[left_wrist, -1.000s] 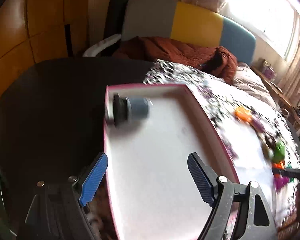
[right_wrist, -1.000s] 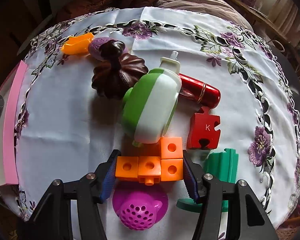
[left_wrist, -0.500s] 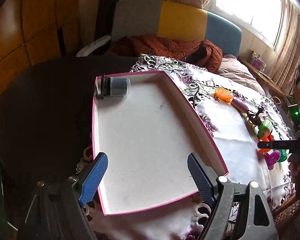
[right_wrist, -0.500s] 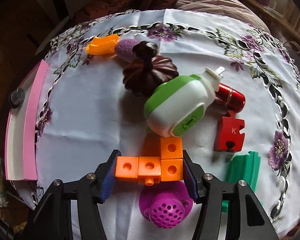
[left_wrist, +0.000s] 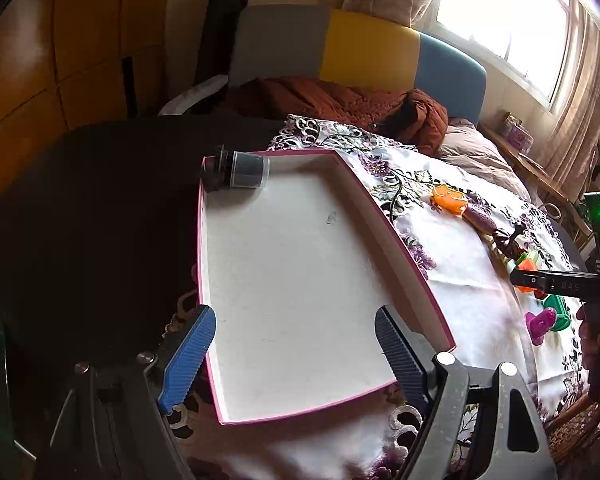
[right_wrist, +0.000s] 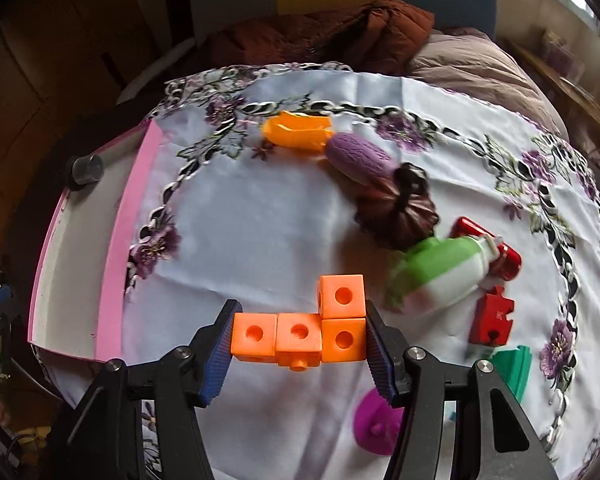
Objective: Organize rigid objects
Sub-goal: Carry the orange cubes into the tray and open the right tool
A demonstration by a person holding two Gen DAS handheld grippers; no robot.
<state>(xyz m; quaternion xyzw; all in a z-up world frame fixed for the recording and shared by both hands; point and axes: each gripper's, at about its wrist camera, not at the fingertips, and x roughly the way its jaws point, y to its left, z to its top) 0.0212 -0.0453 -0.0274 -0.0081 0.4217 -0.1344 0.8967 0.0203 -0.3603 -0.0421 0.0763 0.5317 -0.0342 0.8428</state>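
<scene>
My right claw (right_wrist: 299, 346) is clamped on the orange block cluster (right_wrist: 300, 330), pads squeezing the two ends of the three-cube row so the extra cube on top stays clear and the whole thing hangs level above the tabletop (right_wrist: 260, 240). That end-to-end pinch looks like the safest hold, since the snapped cubes get pushed together rather than pried apart. The pink tray (right_wrist: 112, 264) sits off at about 9 o'clock from the blocks, so I'd guess that's where they're headed. My left claw (left_wrist: 296, 354) is wide open with nothing in it, hanging over the near end of that tray, probably just staying out of the drop zone. So far only a dark little jar (left_wrist: 236, 174) lies in the tray, tucked in the far corner at 11 o'clock. The green-and-white bottle (right_wrist: 440, 276), red puzzle piece (right_wrist: 492, 318) and brown pumpkin thing (right_wrist: 398, 214) wait on the cloth around 2 o'clock.
</scene>
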